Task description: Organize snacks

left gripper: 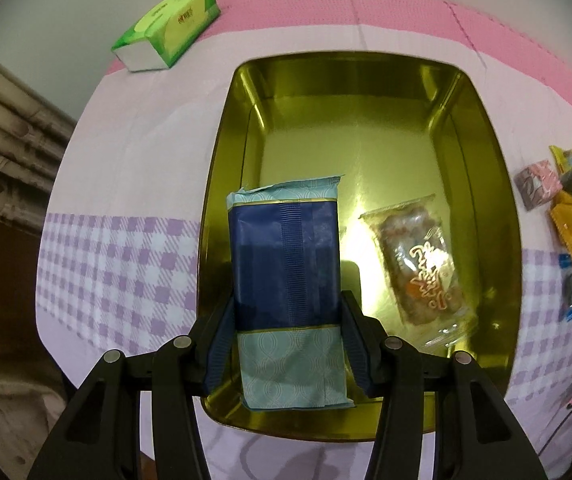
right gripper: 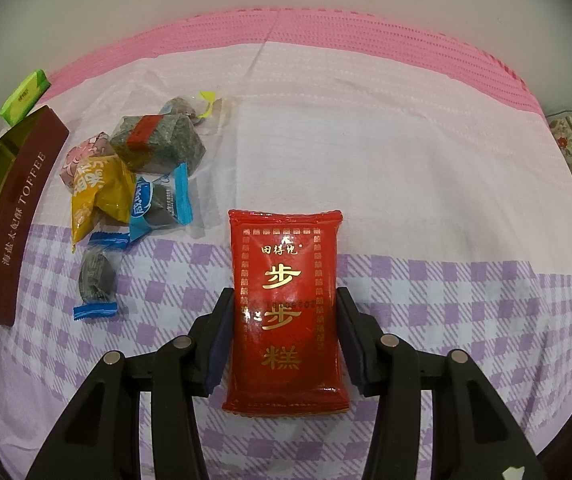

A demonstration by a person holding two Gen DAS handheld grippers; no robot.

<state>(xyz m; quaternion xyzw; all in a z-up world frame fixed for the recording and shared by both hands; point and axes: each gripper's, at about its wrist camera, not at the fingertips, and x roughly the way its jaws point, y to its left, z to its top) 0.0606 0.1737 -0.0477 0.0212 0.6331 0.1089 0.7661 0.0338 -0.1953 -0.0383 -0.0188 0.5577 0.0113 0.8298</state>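
Table under pink-and-lilac checked cloth [right gripper: 406, 160]: work surface, all stock on it

Gold-lined rectangular metal tin with dark red "TOFFEE" side [left gripper: 482, 184]: the receiving container, left of the loose stock. Mostly bare inside

Left gripper [left gripper: 288, 320]: pinching a blue and pale teal foil snack packet [left gripper: 286, 264] by its long sides, held over the near left part of the tin. Judged on the point of being set down, not yet released

Right gripper [right gripper: 283, 320]: pads closed against the sides of a red glossy snack packet with gold characters [right gripper: 286, 300], held over the checked cloth, right of the tin. Next in line for the tin, by the look of it

Clear wrapped snack with orange lettering [left gripper: 422, 264]: already lying in the tin, near right part. One item done

Loose pile of small wrapped sweets [right gripper: 133, 176] (yellow, blue, grey-green, pink): on the cloth between tin and red packet, untouched. Several still to be moved

Green tissue pack [left gripper: 169, 28]: far left, beyond the tin. Not a snack; likely stays

Progress: early, one in, two in hand, the pile left
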